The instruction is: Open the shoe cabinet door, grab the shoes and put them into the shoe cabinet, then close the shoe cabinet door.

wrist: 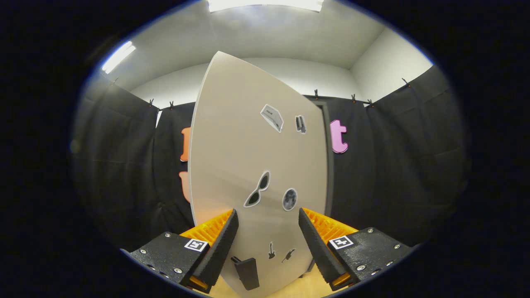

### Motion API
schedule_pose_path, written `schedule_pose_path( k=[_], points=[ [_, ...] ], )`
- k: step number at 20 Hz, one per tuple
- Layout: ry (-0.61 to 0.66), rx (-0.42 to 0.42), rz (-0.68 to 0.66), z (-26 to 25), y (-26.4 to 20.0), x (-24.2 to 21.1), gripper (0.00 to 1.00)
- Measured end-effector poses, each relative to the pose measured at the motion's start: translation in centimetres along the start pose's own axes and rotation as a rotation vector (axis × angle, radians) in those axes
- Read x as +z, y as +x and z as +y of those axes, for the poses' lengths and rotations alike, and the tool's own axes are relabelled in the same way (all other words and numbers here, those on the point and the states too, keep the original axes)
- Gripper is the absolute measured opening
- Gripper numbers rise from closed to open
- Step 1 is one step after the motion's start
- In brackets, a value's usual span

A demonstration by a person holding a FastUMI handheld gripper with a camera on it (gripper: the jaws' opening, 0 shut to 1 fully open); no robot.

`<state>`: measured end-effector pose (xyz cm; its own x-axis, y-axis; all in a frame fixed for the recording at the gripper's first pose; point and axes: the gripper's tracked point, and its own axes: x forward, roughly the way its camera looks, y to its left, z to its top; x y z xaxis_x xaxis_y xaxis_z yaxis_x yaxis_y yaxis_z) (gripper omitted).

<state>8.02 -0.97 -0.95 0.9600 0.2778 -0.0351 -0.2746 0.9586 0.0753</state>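
- Straight ahead of the gripper (268,231) stands the shoe cabinet door (232,157), a tall pale beige panel seen at an angle, with its left edge toward the camera.
- Stickers dot the door: a pale tag-shaped sticker (272,117) and a small dark one (301,124) high up, a sunglasses sticker (257,189) and a round grey sticker (290,199) at mid height, and two small guitar stickers (279,252) near the bottom.
- Low on the door, a dark handle (246,272) juts out. It sits between the two fingers, closer to the left one, and no contact with either finger can be made out.
- Under the door, a strip of light wooden floor (304,287) shows.
- Behind the door, black cloth (397,165) hangs as the booth's wall, clipped along its top edge, and wraps round both sides.
- Above the cloth rise white walls (385,62) and a white ceiling (265,33), with one long ceiling light (265,4) overhead and another light (119,56) off to the left.
- Both fingers (219,246) are spread wide apart, black ribbed pads facing inward, orange bodies behind them, and a small square marker on each black base.
- Nothing is pinched between the fingers; the door's face lies in the gap beyond them.
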Motion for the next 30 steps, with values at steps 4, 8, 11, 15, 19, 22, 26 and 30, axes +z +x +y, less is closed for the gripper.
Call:
schedule_pose_path(
  k=[4,8,11,15,19,22,26,30],
  points=[
    [-0.004,-0.016,0.029,3.7,6.7,-1.8,0.92],
    [0.016,-0.055,0.002,4.5,9.6,-2.3,0.90],
    [0.118,-0.044,0.022,4.1,10.5,-3.4,0.91],
    [0.145,-0.072,0.097,4.2,10.6,-5.0,0.92],
    [0.100,-0.088,0.118,4.8,9.3,-3.5,0.95],
    [0.031,-0.096,0.098,6.4,6.5,0.1,0.95],
    [-0.047,-0.118,0.030,6.2,1.0,5.3,0.95],
    [-0.092,-0.146,0.003,5.7,-3.4,7.8,0.95]
  ],
)
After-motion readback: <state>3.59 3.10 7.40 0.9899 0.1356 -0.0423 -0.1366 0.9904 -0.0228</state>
